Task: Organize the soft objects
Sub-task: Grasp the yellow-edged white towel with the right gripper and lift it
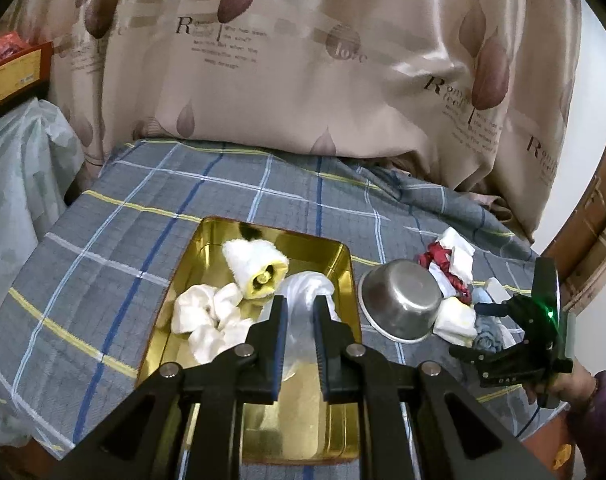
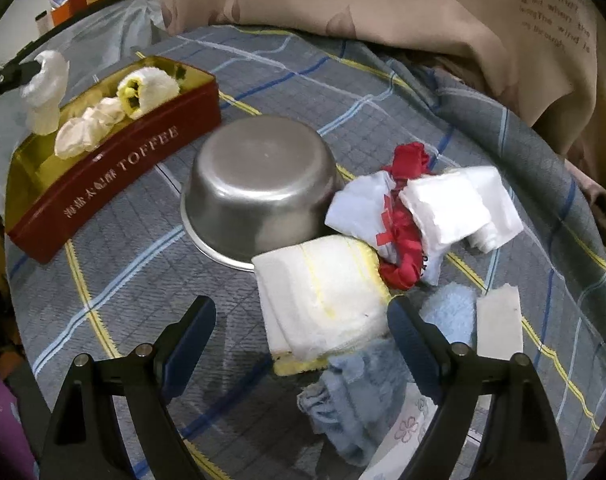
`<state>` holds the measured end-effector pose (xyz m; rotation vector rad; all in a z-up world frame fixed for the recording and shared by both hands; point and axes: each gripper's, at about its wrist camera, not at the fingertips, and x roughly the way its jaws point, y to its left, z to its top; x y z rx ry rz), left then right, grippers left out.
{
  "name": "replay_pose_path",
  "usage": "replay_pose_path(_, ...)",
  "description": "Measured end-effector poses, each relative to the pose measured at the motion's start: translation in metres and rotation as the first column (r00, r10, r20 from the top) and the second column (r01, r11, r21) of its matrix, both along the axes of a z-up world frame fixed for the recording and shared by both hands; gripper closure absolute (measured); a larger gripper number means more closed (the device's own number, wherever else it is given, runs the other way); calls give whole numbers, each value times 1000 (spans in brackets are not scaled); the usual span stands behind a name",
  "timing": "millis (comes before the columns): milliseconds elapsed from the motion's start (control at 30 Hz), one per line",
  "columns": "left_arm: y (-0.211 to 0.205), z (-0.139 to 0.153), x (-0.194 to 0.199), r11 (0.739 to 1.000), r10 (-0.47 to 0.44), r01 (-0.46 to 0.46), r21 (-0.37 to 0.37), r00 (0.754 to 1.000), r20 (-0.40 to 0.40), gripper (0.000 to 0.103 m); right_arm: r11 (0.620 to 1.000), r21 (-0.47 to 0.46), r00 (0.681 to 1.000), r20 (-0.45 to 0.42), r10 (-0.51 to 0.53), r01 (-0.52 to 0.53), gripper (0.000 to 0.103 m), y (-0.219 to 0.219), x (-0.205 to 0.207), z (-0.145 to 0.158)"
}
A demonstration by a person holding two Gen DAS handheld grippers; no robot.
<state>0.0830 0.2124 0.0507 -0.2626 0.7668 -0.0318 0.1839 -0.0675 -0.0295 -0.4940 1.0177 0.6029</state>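
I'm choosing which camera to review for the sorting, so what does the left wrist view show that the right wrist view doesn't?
Only the left wrist view: the tin's gold floor from above, the right hand-held gripper and the hand holding it.

Only the right wrist view: TOFFEE lettering on the tin's red wall, the light blue cloth and floral fabric beneath open jaws.

Both: the left hand-held gripper shut on a white plastic bag, the upturned steel bowl, the folded white-and-yellow towel, the red-and-white cloths.
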Motion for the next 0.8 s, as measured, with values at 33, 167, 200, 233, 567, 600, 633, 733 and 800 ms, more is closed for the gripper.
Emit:
replay_pose_path(33, -2, -2, 6, 1000, -12, 12, 1, 1000, -3, 90, 1000, -2, 1000, -1, -2, 2, 17, 0, 1, -1)
replay_pose_path(167, -8, -13, 35, 1000, -28, 28, 2, 999, -20, 90, 1000, -10, 1000, -4, -8, 7, 17, 0, 3, -4)
replay_pose_path(200, -8, -16, 42, 999, -30, 30, -10, 999, -27, 89, 1000, -10, 1000, -7, -6, 6, 18, 1, 4, -5)
replay_pose_path(233, -8, -19, 48, 999, -29, 29, -14, 999, -31, 89, 1000, -11, 1000, -7, -6, 5, 18, 0, 4, -5)
replay_pose_path(567, -24, -53, 108, 998, -67, 65, -22, 991, -113, 84, 1000, 3, 1000, -20, 0, 0, 22, -6, 9, -7)
replay_pose_path(600, -25, -53, 111, 998, -58, 57, -12, 992, -114, 80, 1000, 4, 1000, -22, 0, 0, 22, -6, 9, -7)
replay_pose_path(633, -26, -54, 114, 999, -42, 44, 15, 993, -114, 73, 1000, 4, 1000, -21, -1, 1, 22, -6, 9, -7)
replay_pose_path(733, -30, -56, 122, 997, -30, 39, 65, 990, -137, 70, 1000, 20, 1000, -28, -7, 7, 22, -8, 10, -7)
replay_pose_path(800, -32, -55, 122, 995, -3, 17, 103, 991, -132, 62, 1000, 25, 999, -31, -11, 12, 22, -8, 10, -8)
